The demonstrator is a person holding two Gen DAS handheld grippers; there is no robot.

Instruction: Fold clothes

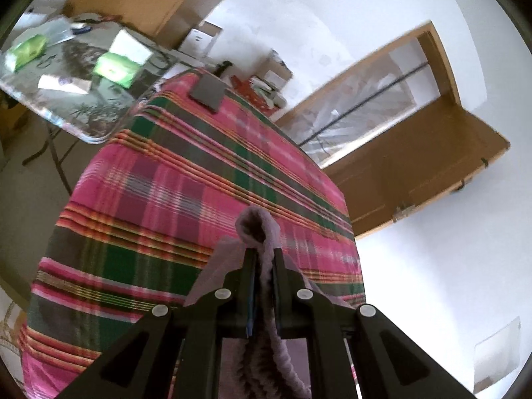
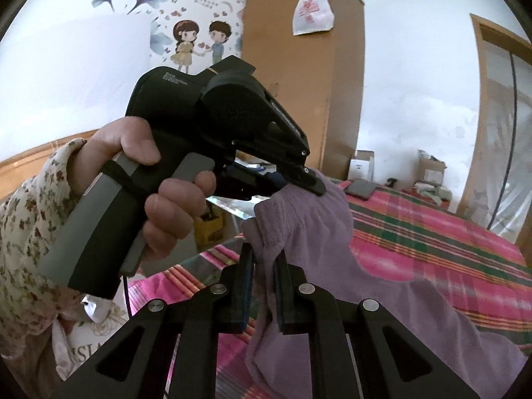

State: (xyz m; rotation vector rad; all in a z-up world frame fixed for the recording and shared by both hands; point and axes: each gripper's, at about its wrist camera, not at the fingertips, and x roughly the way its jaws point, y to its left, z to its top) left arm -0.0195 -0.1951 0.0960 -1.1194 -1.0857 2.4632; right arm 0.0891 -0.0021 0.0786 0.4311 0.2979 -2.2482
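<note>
The bed with the pink, green and orange plaid cover [image 1: 186, 179] is the work surface and lies below both tools. The lilac fleecy knitted garment [image 2: 319, 232] hangs above it, lifted between the two tools, its lower part draping toward the near right of the cover.

Risks, as judged:
- The garment is bunched, not spread. A fold laid from this state probably comes out crooked or creased.
- The left gripper [image 1: 264, 252] is pinching only a narrow rolled edge of the garment, with a loop of cloth standing beyond its tips. The hold is thin, so a sharp tug could pull the edge free.
- The right gripper [image 2: 264, 256] is likewise pressed onto a gathered fold. Both tools sit very close together, so the person's hand [image 2: 159, 196] on the left tool could knock the right one or trap cloth.

Surroundings:
- The wooden wardrobe [image 2: 299, 76] stands far off, clear of the work.
- The glass-topped bench [image 1: 76, 76] at far left carries green packets and papers, beside the bed.
- The flat dark grey rectangular pad [image 1: 207, 91] lies on the far end of the cover. It would obstruct only if the garment is laid out that far.
</note>
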